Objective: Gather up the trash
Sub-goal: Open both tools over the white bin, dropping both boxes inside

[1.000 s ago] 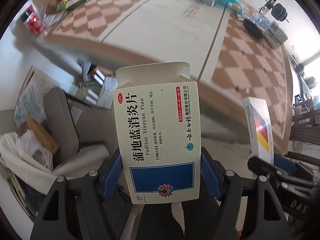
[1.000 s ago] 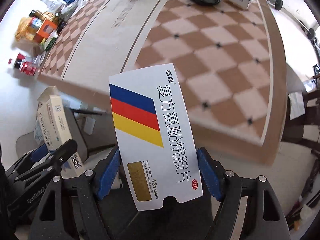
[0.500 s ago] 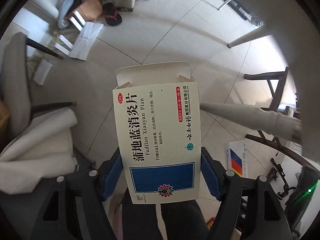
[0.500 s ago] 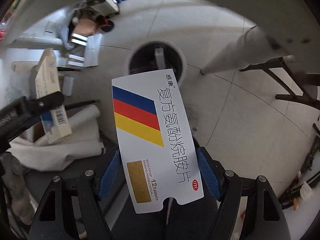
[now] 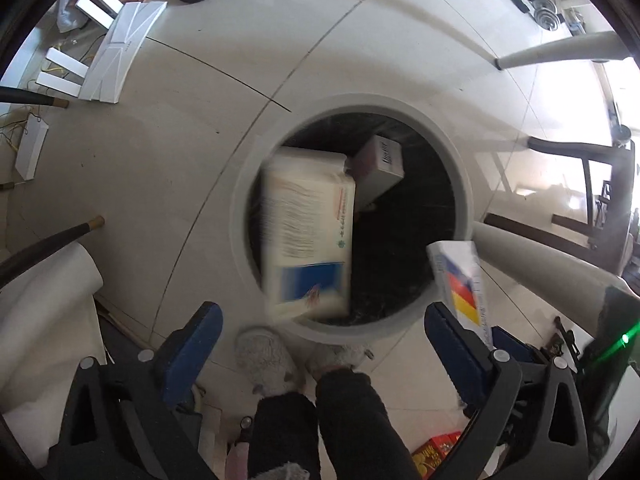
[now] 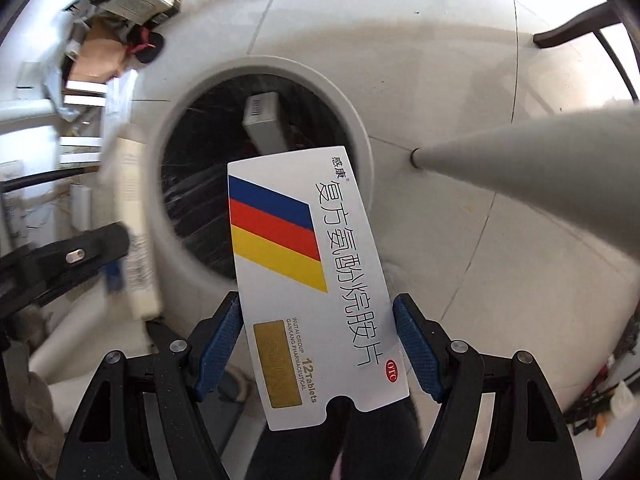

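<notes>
Now — bin [image 5: 460,184]: grey box [image 5: 380,168], falling carton [image 5: 308,236] | left gripper [image 5: 320,344] opening, empty | right gripper [image 6: 318,344] clamps striped carton [image 6: 312,280]

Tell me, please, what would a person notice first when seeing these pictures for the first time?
First, the cream medicine box, blurred, dropping into the round white trash bin below the left hand-held gripper, whose jaws are opening with nothing between the pads. Next, the white box with blue, red and yellow stripes, clamped in the right hand-held gripper over the bin's near rim. A small grey box already lies inside.
</notes>
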{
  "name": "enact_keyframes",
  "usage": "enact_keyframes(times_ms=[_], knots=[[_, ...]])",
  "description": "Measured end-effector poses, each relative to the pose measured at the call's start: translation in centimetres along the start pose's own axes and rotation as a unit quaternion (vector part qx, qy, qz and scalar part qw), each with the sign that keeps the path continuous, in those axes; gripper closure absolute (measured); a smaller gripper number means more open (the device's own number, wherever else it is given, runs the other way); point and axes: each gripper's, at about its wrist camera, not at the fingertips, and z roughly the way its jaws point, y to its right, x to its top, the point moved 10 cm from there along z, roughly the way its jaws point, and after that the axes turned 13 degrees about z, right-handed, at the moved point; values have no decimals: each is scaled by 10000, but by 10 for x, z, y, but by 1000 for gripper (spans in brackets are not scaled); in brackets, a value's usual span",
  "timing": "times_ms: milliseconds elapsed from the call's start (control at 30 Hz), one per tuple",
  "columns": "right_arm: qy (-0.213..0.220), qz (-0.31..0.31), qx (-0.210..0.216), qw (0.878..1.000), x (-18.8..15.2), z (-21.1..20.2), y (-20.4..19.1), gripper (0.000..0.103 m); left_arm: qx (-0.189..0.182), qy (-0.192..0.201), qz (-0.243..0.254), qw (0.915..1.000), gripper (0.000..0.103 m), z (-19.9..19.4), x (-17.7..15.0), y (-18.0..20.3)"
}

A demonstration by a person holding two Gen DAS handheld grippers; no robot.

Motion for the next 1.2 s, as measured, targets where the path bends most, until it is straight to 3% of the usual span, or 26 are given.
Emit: enact_keyframes(times_ms=[67,167,333,633,933,1200], knots=[[-58,-32,51,10000,4,9,0,24,154,26,-17,9999,0,0,-4,-5],[74,-73,32,9999,9,8,3,0,409,45,-52,9991,0,-5,-11,-11],[285,-119,-133,9994,9,-1,7,0,959,260,13,9950,0,-25,-31,-12],[627,-107,-180,9978,-7,-43,4,0,1121,348,84,9930,0,-65,-68,-11],[899,-129,-42,9959,-45,-127,5,0,1158,438,133,9922,0,-128,-108,8],[1007,-209,81,9947,-97,-215,10,0,1175,571,181,9913,0,-206,-153,36]])
